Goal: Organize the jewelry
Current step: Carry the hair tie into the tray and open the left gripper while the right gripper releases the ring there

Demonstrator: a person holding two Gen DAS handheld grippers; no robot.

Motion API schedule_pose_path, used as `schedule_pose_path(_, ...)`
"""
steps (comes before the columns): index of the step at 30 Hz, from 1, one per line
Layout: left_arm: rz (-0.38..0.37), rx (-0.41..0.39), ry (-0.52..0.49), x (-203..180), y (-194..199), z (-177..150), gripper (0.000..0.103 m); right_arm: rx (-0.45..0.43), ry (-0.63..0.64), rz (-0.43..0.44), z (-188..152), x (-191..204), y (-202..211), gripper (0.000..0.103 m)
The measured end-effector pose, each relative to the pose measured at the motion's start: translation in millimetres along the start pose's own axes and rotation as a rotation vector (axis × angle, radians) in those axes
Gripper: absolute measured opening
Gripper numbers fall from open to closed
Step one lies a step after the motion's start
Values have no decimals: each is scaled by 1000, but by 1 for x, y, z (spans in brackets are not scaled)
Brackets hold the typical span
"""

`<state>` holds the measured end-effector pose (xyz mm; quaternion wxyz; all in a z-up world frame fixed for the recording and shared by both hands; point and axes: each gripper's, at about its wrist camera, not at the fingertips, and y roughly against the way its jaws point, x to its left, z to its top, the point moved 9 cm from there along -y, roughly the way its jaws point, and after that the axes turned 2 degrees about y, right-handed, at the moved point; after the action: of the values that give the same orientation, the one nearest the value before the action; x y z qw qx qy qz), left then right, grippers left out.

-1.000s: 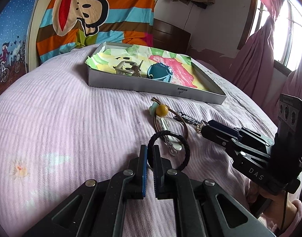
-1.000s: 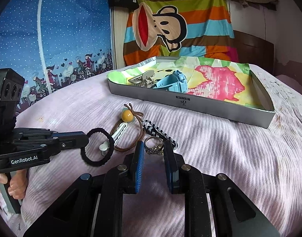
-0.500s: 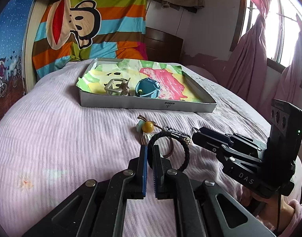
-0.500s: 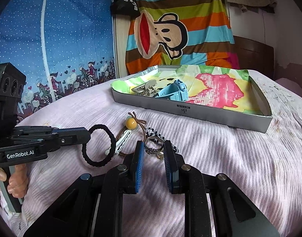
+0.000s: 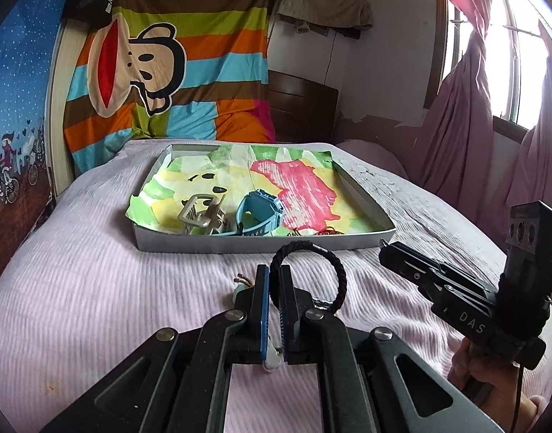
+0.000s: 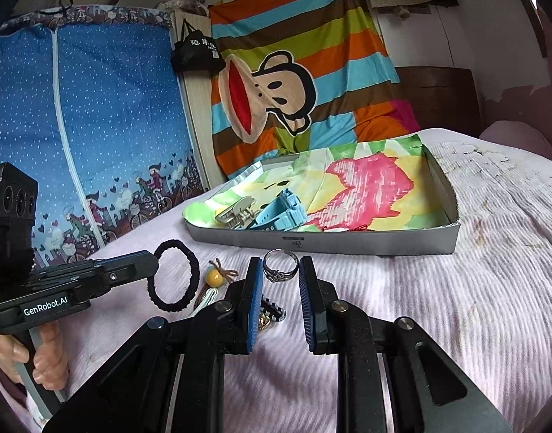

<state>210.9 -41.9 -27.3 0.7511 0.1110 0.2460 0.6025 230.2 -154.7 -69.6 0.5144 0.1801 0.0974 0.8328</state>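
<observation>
My left gripper point(image 5: 274, 275) is shut on a black hair tie point(image 5: 339, 274), whose loop stands up off the pink bedspread; in the right wrist view that same gripper point(image 6: 156, 262) carries the hair tie point(image 6: 173, 276) at the left. A silver ring point(image 6: 280, 267) is pinched between the blue pads of my right gripper point(image 6: 281, 265), which is shut on it just in front of the tray. The shallow grey tray point(image 5: 203, 243) point(image 6: 348, 243), lined with coloured paper, holds a blue watch point(image 5: 259, 213) point(image 6: 281, 214) and a beige claw clip point(image 5: 201, 213) point(image 6: 234, 213).
On the bedspread below the grippers lie a hair band with a yellow bead point(image 6: 215, 278) and a black-and-white striped piece point(image 6: 272, 311). A striped monkey blanket point(image 5: 149, 72) hangs behind the tray. Pink curtains point(image 5: 467, 137) and a window are at the right.
Both grippers have risen and moved toward the tray. The hair tie and the ring have come up off the bedspread with them, leaving the bead band and striped piece behind.
</observation>
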Motion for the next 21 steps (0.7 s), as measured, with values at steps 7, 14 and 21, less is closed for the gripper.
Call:
schedule_pose_path(7, 57, -28, 89, 22, -24, 28, 5, -44, -14, -25, 20, -15, -4, 18)
schedule_pose_path(14, 119, -43, 115, 35, -52, 56, 5, -62, -5, -20, 42, -20, -30, 18)
schedule_pose_path(21, 146, 0, 105, 37, -82, 58, 5, -34, -79, 0, 41, -36, -67, 18)
